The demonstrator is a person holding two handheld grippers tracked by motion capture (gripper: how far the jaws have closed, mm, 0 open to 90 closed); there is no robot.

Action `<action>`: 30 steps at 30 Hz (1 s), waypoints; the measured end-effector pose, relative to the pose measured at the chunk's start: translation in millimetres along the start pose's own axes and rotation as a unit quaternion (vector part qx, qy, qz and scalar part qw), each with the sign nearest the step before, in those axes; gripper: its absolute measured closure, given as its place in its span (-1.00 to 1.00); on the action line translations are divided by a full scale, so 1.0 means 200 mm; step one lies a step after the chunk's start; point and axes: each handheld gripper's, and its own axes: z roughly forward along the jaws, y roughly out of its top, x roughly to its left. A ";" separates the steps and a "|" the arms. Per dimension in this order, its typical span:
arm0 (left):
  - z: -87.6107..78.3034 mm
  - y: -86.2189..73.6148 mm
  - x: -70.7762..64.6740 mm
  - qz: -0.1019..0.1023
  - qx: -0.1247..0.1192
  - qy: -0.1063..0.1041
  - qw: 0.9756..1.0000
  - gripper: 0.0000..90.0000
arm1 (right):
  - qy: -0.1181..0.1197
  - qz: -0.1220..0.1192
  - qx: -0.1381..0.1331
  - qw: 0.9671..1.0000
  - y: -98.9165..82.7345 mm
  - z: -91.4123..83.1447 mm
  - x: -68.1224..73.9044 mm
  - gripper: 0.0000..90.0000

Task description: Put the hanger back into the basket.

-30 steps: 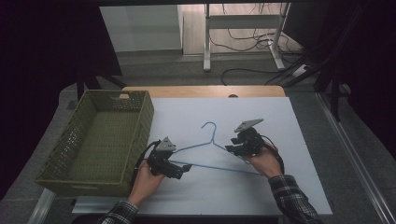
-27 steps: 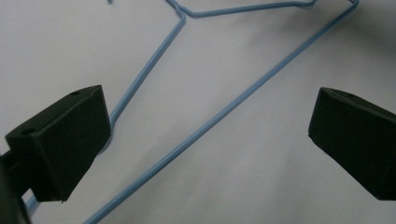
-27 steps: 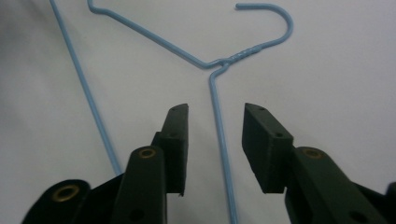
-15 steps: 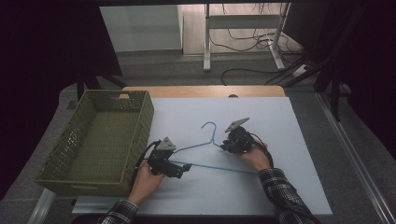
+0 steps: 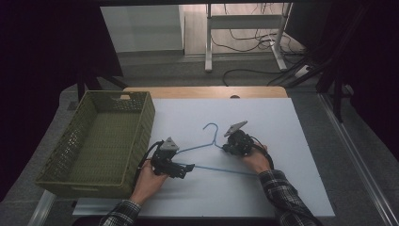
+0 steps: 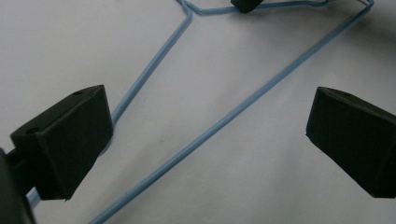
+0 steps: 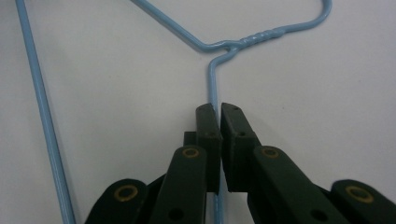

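Lying flat on a white table (image 5: 291, 141), a thin light-blue wire hanger (image 5: 207, 147) sits at the centre of the high view, its hook curling toward the upper middle of the frame and its long bottom bar running low across the centre; a person's two forearms in plaid sleeves (image 5: 284, 193) come in from the bottom edge, each hand holding a black two-jaw gripper.

At centre-left of the high view, the left gripper (image 5: 184, 168) rests at the hanger's left corner, just beside a green woven basket (image 5: 136, 136) that fills the left of the frame; in the left gripper view its jaws stand wide apart, one at lower left and one at the right edge, with the hanger's bottom bar (image 6: 224, 122) crossing diagonally between them and untouched; the sloping arm of the hanger (image 6: 149, 70) passes right beside the lower-left jaw, and whether it touches cannot be told.

Slightly right of centre in the high view, the right gripper (image 5: 229, 147) sits at the hanger's right shoulder wire, close below the neck; in the right gripper view its jaws are pressed together on that wire (image 7: 213, 84), which rises from between them to the twisted neck (image 7: 259, 36) at upper centre, the hook bending off to the upper right.
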 end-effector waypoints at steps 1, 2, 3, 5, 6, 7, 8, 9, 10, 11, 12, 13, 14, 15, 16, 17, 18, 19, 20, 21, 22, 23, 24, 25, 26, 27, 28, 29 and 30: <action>0.00 0.01 0.00 0.002 0.001 0.003 1.000 -0.97 | -0.005 -0.002 -0.003 1.000 0.01 -0.02 0.01 0.93; 0.00 0.01 0.00 0.002 0.001 0.003 1.000 -0.97 | -0.005 -0.002 -0.003 1.000 0.01 -0.02 0.01 0.93; 0.00 0.02 0.00 0.003 -0.001 0.002 1.000 -0.97 | -0.006 -0.005 -0.008 1.000 0.01 -0.02 0.01 0.93; 0.01 0.04 0.01 0.004 -0.004 -0.002 1.000 -0.97 | -0.008 -0.008 -0.014 1.000 0.01 -0.04 0.01 0.93; 0.01 0.05 0.01 0.004 -0.005 -0.005 1.000 -0.97 | -0.007 -0.010 -0.015 1.000 0.02 -0.05 0.02 0.93; 0.02 0.05 0.01 0.006 -0.003 -0.005 1.000 -0.96 | -0.008 -0.009 -0.019 1.000 0.02 -0.06 0.03 0.93; 0.02 0.06 0.01 0.009 0.001 -0.001 1.000 -0.96 | -0.008 -0.009 -0.019 1.000 0.02 -0.06 0.03 0.93; 0.03 0.07 0.02 0.013 0.003 0.000 1.000 -0.95 | -0.008 -0.011 -0.021 1.000 0.02 -0.06 0.03 0.93; 0.04 0.08 0.02 0.014 0.006 -0.002 1.000 -0.94 | -0.009 -0.013 -0.022 1.000 0.03 -0.07 0.03 0.93; 0.06 0.09 0.02 0.017 0.011 0.000 1.000 -0.93 | -0.010 -0.014 -0.022 1.000 0.03 -0.07 0.04 0.93; 0.07 0.10 0.02 0.023 0.017 0.006 1.000 -0.91 | -0.011 -0.016 -0.023 1.000 0.03 -0.08 0.04 0.93; 0.09 0.11 0.02 0.028 0.021 0.012 0.999 -0.83 | -0.014 -0.019 -0.022 0.999 0.03 -0.08 0.05 0.93; 0.10 0.11 0.03 0.033 0.026 0.017 0.999 -0.83 | -0.014 -0.019 -0.022 0.999 0.03 -0.08 0.05 0.93; 0.13 0.12 0.04 0.034 0.032 0.027 0.999 -0.73 | -0.014 -0.020 -0.023 0.999 0.03 -0.09 0.05 0.93; 0.13 0.12 0.04 0.034 0.032 0.027 0.999 -0.66 | -0.014 -0.020 -0.023 0.999 0.03 -0.09 0.05 0.93; 0.15 0.13 0.06 0.036 0.035 0.027 0.998 -0.66 | -0.014 -0.020 -0.024 0.999 0.03 -0.09 0.05 0.93; 0.16 0.13 0.07 0.034 0.037 0.029 0.998 -0.52 | -0.015 -0.022 -0.025 0.999 0.03 -0.09 0.05 0.93; 0.18 0.14 0.08 0.033 0.040 0.032 0.998 -0.52 | -0.015 -0.022 -0.025 0.999 0.03 -0.10 0.05 0.93; 0.21 0.15 0.10 0.030 0.038 0.028 0.998 -0.34 | -0.015 -0.023 -0.027 0.999 0.04 -0.10 0.05 0.93; 0.22 0.16 0.10 0.034 0.040 0.031 0.998 -0.27 | -0.015 -0.023 -0.028 0.999 0.04 -0.10 0.05 0.93; 0.22 0.16 0.10 0.034 0.040 0.031 0.998 -0.25 | -0.015 -0.023 -0.028 0.999 0.04 -0.10 0.05 0.93; 0.24 0.18 0.11 0.042 0.044 0.037 0.997 -0.20 | -0.015 -0.022 -0.027 0.999 0.04 -0.11 0.06 0.93; 0.24 0.18 0.11 0.042 0.044 0.037 0.997 -0.16 | -0.015 -0.022 -0.027 0.999 0.04 -0.11 0.06 0.93; 0.25 0.19 0.11 0.049 0.045 0.040 0.997 -0.16 | -0.014 -0.021 -0.028 0.999 0.04 -0.11 0.06 0.93; 0.26 0.20 0.11 0.053 0.047 0.042 0.997 -0.15 | -0.014 -0.021 -0.028 0.999 0.04 -0.11 0.06 0.93; 0.27 0.21 0.12 0.053 0.046 0.038 0.997 -0.07 | -0.014 -0.022 -0.029 0.999 0.04 -0.11 0.06 0.93; 0.28 0.21 0.12 0.056 0.046 0.037 0.997 -0.07 | -0.014 -0.022 -0.029 0.999 0.04 -0.11 0.06 0.93; 0.29 0.22 0.12 0.059 0.048 0.038 0.996 -0.01 | -0.013 -0.023 -0.030 0.999 0.04 -0.12 0.06 0.93; 0.29 0.23 0.12 0.061 0.048 0.033 0.996 -0.01 | -0.013 -0.023 -0.030 0.999 0.04 -0.12 0.06 0.93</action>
